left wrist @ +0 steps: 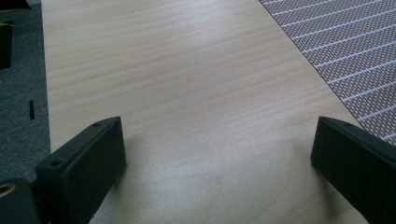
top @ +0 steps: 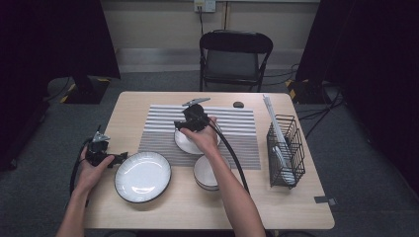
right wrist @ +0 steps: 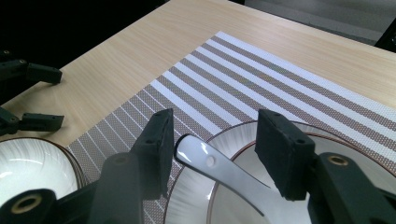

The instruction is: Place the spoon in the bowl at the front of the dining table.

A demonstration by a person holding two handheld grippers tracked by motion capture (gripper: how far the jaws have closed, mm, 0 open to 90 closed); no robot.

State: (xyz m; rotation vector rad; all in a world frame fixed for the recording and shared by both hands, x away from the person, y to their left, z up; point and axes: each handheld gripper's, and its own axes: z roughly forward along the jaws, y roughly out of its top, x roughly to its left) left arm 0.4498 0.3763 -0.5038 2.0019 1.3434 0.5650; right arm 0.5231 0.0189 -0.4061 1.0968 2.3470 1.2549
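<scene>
White ceramic, a spoon (right wrist: 219,168), lies between the black pads of my right gripper (right wrist: 212,140); the jaws stand partly open around its handle end, and I see a gap on the far side, so I judge nothing is clamped. The spoon rests in a shallow white bowl (right wrist: 233,135) on the striped placemat (right wrist: 243,88). As I read it, the step is leaving the spoon in that bowl. To do it well I should widen the jaws enough that neither pad drags the handle, then lift straight up and away so the spoon stays put against the rim.

My left gripper (left wrist: 217,154) has its jaws wide apart over bare wooden table (left wrist: 187,70), holding nothing.

The right gripper view gives the spoon and the pad gap; the high view hides those behind my right hand (top: 205,136), but it shows the large plate (top: 143,176), a second small bowl (top: 207,173) and the wire rack (top: 285,150).
</scene>
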